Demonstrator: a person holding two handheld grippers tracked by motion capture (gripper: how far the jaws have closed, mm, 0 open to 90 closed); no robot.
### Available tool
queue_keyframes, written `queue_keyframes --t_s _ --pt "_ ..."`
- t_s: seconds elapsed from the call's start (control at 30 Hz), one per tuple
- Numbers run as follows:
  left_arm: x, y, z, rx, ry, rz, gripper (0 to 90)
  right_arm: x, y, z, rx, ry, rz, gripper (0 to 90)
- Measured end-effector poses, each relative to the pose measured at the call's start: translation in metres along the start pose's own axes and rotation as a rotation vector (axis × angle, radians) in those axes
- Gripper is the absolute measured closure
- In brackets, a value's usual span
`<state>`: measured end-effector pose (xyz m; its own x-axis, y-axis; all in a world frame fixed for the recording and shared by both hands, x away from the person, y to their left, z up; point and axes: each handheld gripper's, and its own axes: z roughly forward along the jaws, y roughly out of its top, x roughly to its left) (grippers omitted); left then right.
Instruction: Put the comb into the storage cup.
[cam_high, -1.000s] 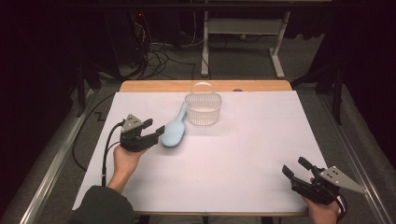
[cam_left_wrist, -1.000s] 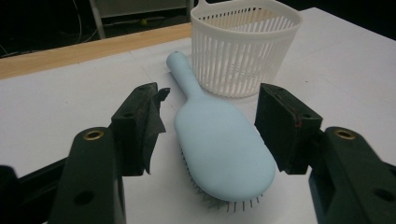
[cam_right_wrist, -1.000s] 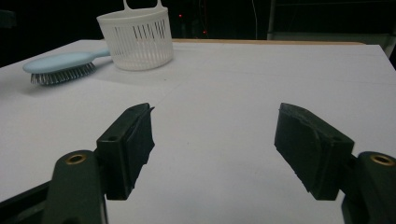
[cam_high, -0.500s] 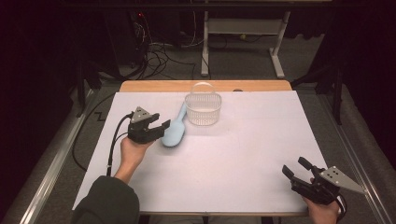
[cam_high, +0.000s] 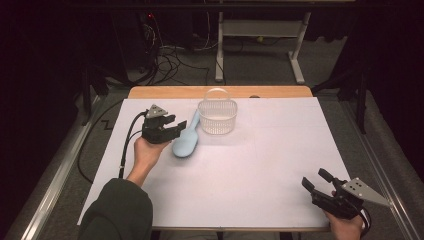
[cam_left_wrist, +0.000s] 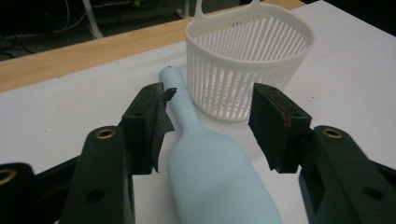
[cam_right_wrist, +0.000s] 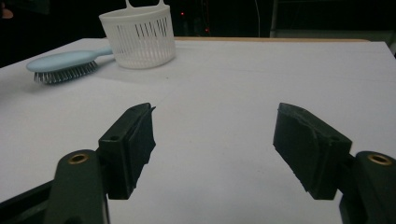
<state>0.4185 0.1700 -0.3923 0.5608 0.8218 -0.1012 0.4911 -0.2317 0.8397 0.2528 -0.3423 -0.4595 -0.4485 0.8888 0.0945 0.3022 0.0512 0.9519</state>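
Observation:
A light blue hairbrush (cam_high: 186, 141) lies bristles down on the white table sheet (cam_high: 250, 170), its handle pointing at a white slatted basket (cam_high: 217, 117). My left gripper (cam_high: 175, 126) sits at the brush's left side. In the left gripper view the brush (cam_left_wrist: 210, 172) runs between the jaws of that gripper (cam_left_wrist: 210, 109). They have just been closing, a gap still shows on the right side, and the basket (cam_left_wrist: 247, 70) stands just beyond. My right gripper (cam_high: 315, 179) rests open at the near right corner with nothing between its fingers. The right gripper (cam_right_wrist: 212, 135) faces the brush (cam_right_wrist: 65, 63) and basket (cam_right_wrist: 140, 39) far off.
A wooden table edge (cam_high: 220, 92) runs along the far side behind the basket. Beyond it are a desk frame (cam_high: 260, 30) and cables (cam_high: 170, 60) on the dark floor. A black cable (cam_high: 127, 145) trails from the left gripper over the table's left side.
The left hand has moved away from the person and slightly right, bringing its jaws over the brush. The right gripper has kept still.

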Motion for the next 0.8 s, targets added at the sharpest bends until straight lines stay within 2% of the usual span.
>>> queue_keyframes --t_s 0.17,0.27,0.3,0.4,0.47,0.57,0.8 --pt "0.003 0.001 0.004 0.037 -0.001 -0.028 47.2 0.0 0.0 0.001 0.014 0.007 0.004 30.7" --pt "0.003 0.003 0.004 0.037 0.014 -0.017 47.3 0.0 0.0 0.001 0.014 0.007 0.004 30.7" --pt "0.003 0.006 0.004 0.073 0.022 0.004 47.7 0.0 0.0 0.001 0.014 0.007 0.005 30.7" --pt "0.001 0.012 0.003 0.059 0.013 0.005 48.4 0.001 0.0 0.001 0.013 0.006 0.005 30.7" --pt "-0.001 0.018 0.006 0.104 0.025 0.029 48.4 0.0 0.0 0.001 0.014 0.006 0.007 30.6" --pt "-0.003 0.024 0.012 0.136 0.037 0.055 48.6 0.0 0.0 0.001 0.013 0.004 0.008 30.7" --pt "-0.003 0.039 0.025 0.198 0.074 0.062 49.0 -0.001 0.0 0.0 0.012 0.01 0.005 30.8"
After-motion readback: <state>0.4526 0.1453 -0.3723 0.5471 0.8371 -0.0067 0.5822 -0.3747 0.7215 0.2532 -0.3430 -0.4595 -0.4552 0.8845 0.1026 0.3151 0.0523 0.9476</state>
